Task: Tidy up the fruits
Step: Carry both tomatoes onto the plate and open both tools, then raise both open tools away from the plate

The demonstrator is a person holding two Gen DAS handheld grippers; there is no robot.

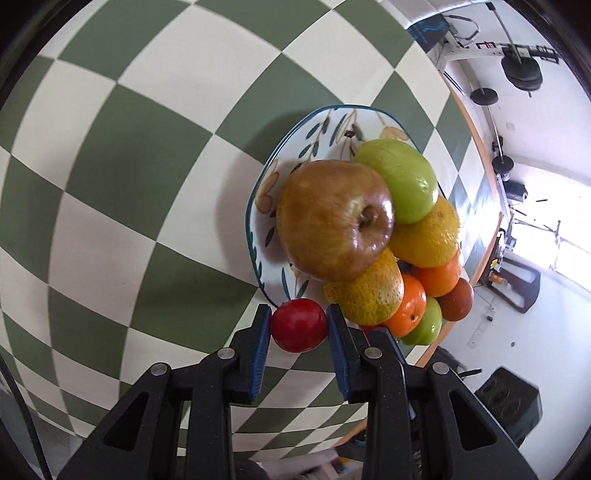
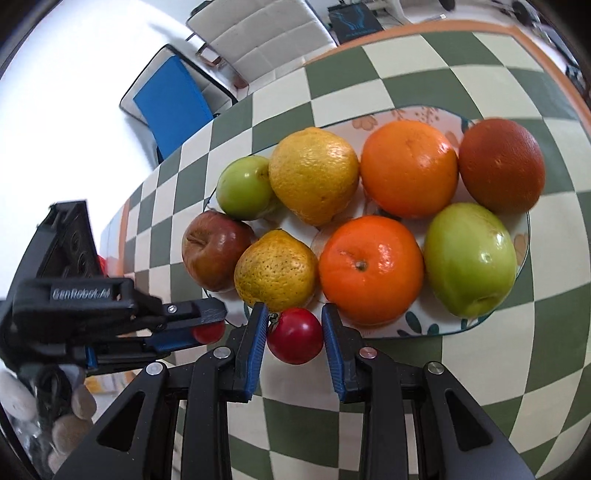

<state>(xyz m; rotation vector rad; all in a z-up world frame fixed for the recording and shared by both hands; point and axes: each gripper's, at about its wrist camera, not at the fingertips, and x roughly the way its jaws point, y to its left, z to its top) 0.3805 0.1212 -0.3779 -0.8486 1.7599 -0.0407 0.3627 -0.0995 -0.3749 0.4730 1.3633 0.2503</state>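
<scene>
1. Left gripper (image 1: pixel 298 325): blue pads clamped on a small red fruit (image 1: pixel 299 325), low centre of the left wrist view. The fruit sits just at the near rim of the plate (image 1: pixel 258 199).
2. Right gripper (image 2: pixel 294 334): also gripping a second small red fruit (image 2: pixel 295 335) between its blue pads, low centre of the right wrist view, just at the plate's near edge. A short stem shows at that fruit's upper left.
3. In the right wrist view the left gripper comes in from the lower left of the frame, its red fruit partly hidden behind the finger. The two grippers are near each other, not touching.
4. The plate is white with a dark rim and a leaf and flower print. It stands on a green and cream checked tablecloth (image 1: pixel 147 184).
5. Piled on the plate, right wrist view:
   - brownish red apple (image 2: pixel 216 251), centre left
   - small green apple (image 2: pixel 245 187), above it
   - two yellow citrus fruits, one top centre (image 2: pixel 314 175), one below it (image 2: pixel 276 271)
   - two oranges, one upper right (image 2: pixel 409 168), one centre (image 2: pixel 371 269)
   - dark reddish round fruit (image 2: pixel 502 164), far right top
   - large green apple (image 2: pixel 470 258), right
6. The fruits are packed touching one another. In the left wrist view the brownish red apple is the nearest and biggest in frame.
7. A white chair (image 2: pixel 258 33) and a blue panel (image 2: pixel 171 101) sit beyond the table, upper left of the right wrist view.
</scene>
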